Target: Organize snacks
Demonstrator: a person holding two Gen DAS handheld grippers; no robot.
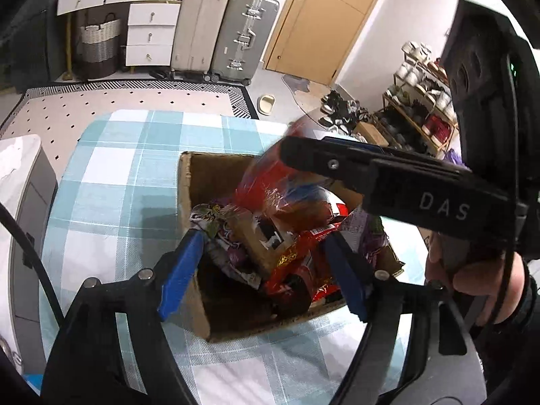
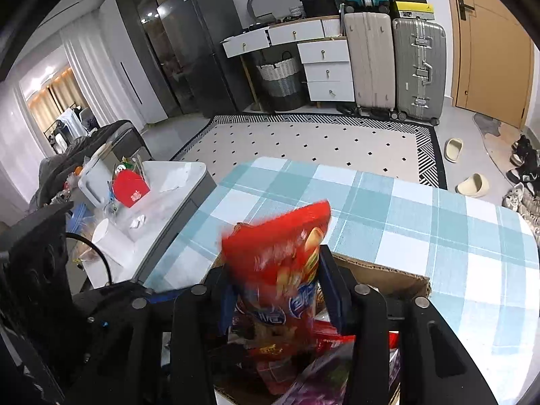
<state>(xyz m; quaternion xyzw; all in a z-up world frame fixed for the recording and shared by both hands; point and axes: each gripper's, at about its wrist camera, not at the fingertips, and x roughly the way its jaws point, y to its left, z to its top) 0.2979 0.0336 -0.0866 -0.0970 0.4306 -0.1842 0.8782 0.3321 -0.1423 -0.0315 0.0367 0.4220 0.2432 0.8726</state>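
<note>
The red bag [image 2: 280, 260] is standing on end between the right gripper [image 2: 280, 295]'s blue pads, its lower half dipping into the box [image 1: 189, 182] and its top poking up above the rim, blurred as if it is slipping. It seems to be held upright so that it can slot down among the packets [image 1: 293, 260] already piled inside, rather than lie across them. Whether the pads are pressing it or have let go I cannot tell: they are flanking it closely, but the blur hides the contact. The box is sitting on the checked cloth [image 1: 128, 168], and the left gripper [image 1: 266, 266] is hanging over its near corner with jaws released, one blue finger [image 1: 182, 270] outside the wall and the other over the snacks, grasping nothing; I judge it is there to steady the box or wait its turn. Both tools are pointing steeply downward into the box, the right one reaching in from the side, with a hand [image 1: 479, 280] curling round its grip. A grey cabinet [image 2: 175, 182] is standing beside the table.
</note>
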